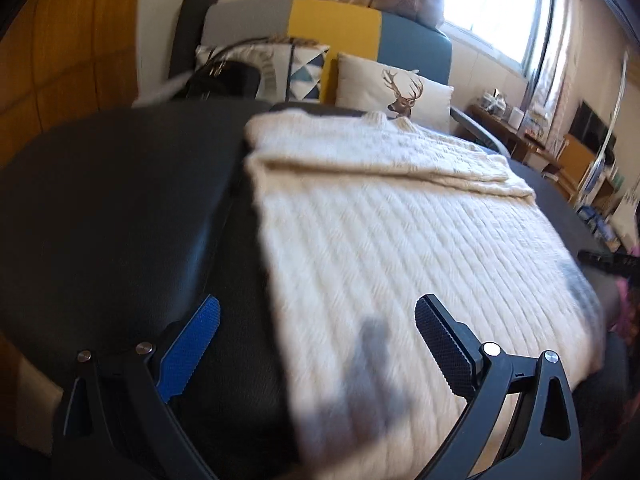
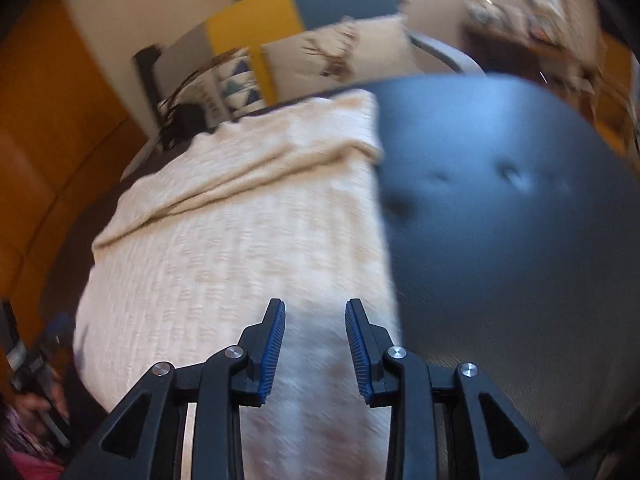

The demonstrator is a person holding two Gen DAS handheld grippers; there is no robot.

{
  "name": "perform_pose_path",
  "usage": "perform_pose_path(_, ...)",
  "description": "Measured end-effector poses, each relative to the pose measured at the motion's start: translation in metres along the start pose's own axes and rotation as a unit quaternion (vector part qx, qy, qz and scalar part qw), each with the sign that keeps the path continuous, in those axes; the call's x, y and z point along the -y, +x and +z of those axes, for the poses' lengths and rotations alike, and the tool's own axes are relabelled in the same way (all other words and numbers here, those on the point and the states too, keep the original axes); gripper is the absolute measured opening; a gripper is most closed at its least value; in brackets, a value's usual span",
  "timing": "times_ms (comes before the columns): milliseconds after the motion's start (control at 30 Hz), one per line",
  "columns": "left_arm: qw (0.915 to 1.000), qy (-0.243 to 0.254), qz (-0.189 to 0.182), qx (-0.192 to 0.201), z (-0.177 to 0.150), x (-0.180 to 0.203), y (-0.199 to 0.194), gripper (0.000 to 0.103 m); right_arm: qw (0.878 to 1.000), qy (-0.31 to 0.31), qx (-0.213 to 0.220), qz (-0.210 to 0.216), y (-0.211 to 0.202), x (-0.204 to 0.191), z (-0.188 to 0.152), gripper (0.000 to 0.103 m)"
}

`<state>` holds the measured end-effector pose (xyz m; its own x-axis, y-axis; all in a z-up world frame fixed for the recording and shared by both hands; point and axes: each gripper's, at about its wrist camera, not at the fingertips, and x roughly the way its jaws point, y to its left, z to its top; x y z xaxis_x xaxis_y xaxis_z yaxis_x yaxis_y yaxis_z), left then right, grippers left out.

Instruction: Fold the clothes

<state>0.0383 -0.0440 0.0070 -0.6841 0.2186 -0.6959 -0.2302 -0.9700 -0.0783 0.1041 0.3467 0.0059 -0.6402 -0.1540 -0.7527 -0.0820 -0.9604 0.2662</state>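
A: Start on the left. What does the left tool [image 1: 316, 344] show?

B: Its fingers are spread wide, holding nothing. The blue-padded finger [image 1: 192, 350] hangs over the dark padded surface [image 1: 120, 208]; the black one sits above the cream knit sweater [image 1: 400, 240]. The sweater's near left edge runs between the two fingers.

A: And ahead of that tool?

B: The sweater lies flat on the dark surface, stretching ahead and to the right of the tool. A folded band of knit crosses it at the far end. Beyond that, a deer-print cushion [image 1: 400, 96] leans against a grey, yellow and blue backrest [image 1: 336, 20], with a triangle-pattern cushion [image 1: 304, 72] and a black bag [image 1: 224, 80] further left. A bright window [image 1: 492, 4] is up at the right.

A: Now the right tool [image 2: 315, 350]?

B: Released too, though its fingers stand closer together, with nothing gripped. Both blue pads [image 2: 272, 352] hover over the sweater's near part; the picture is blurred, so I cannot tell whether they touch the knit.

A: What lies to its right?

B: The bare dark surface, with tufted dimples. The sweater's right edge runs just right of the tool. Low at the far left of that view, the other tool is partly visible, but blurred.
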Motion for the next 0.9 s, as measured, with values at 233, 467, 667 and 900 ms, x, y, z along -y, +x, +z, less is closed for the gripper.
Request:
perform_pose_path(233, 0.9985, 0.041, 0.035, -0.010, 0.019, 0.025, 0.032, 0.100, 0.995, -0.102, -0.013, -0.012, 0.055, -0.074, 0.012, 0.031)
perform_pose_path(467, 0.9984, 0.042, 0.015, -0.033, 0.004, 0.008, 0.041, 0.103, 0.991, -0.124, -0.044, -0.016, 0.065, -0.088, -0.002, 0.036)
perform_pose_path(667, 0.9964, 0.054, -0.016, -0.064, 0.006, -0.006, 0.037, 0.103, 0.989, -0.130, -0.063, 0.015, 0.043, -0.088, -0.019, 0.039)
perform_pose_path(900, 0.9993, 0.012, 0.002, 0.035, 0.061, -0.009, 0.024, 0.103, 0.994, -0.101, 0.013, 0.038, 0.036, -0.089, 0.023, 0.039)
